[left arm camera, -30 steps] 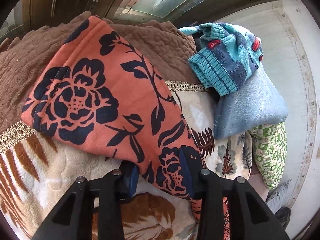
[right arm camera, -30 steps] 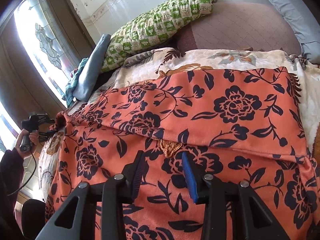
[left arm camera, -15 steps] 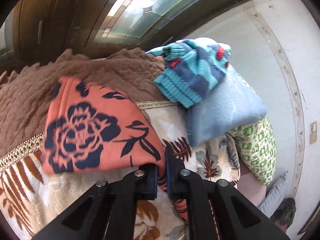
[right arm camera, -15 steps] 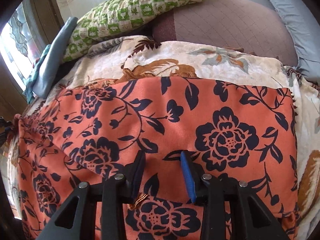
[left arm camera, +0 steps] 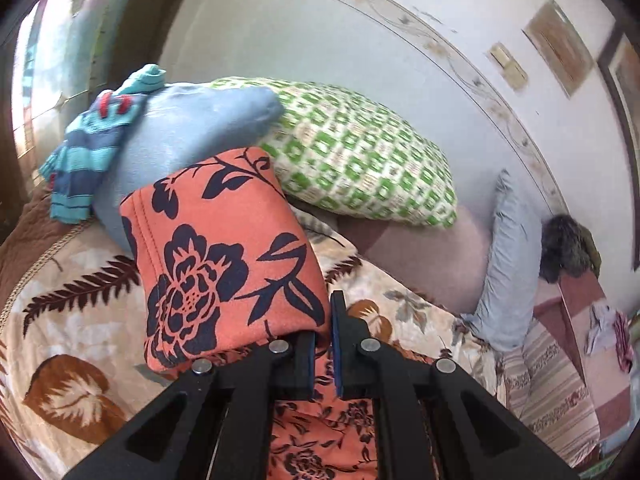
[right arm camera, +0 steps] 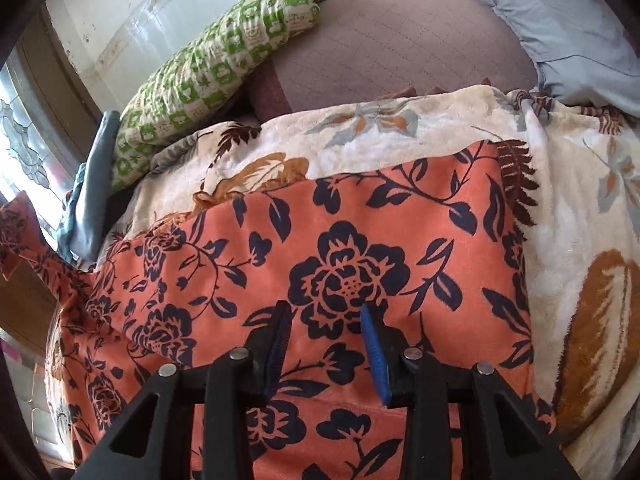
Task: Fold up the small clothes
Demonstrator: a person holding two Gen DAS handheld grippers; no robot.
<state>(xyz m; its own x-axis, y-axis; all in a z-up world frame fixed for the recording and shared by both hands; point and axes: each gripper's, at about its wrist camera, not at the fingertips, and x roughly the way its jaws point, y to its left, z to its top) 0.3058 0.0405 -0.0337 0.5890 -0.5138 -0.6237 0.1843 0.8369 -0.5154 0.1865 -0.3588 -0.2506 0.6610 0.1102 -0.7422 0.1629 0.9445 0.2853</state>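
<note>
An orange garment with dark blue flowers lies spread on the floral blanket in the right wrist view. My left gripper is shut on one end of the garment and holds it lifted and hanging above the blanket. That lifted end also shows at the far left of the right wrist view. My right gripper is open, its jaws low over the middle of the garment, nothing between them.
A green checked pillow and a folded light blue cloth with a striped knit sweater lie at the head of the bed. A grey-blue pillow leans by the wall. A window is at the left.
My left gripper closed on the garment's end, lifted it and swung toward the pillows. My right gripper stayed open and moved forward over the garment.
</note>
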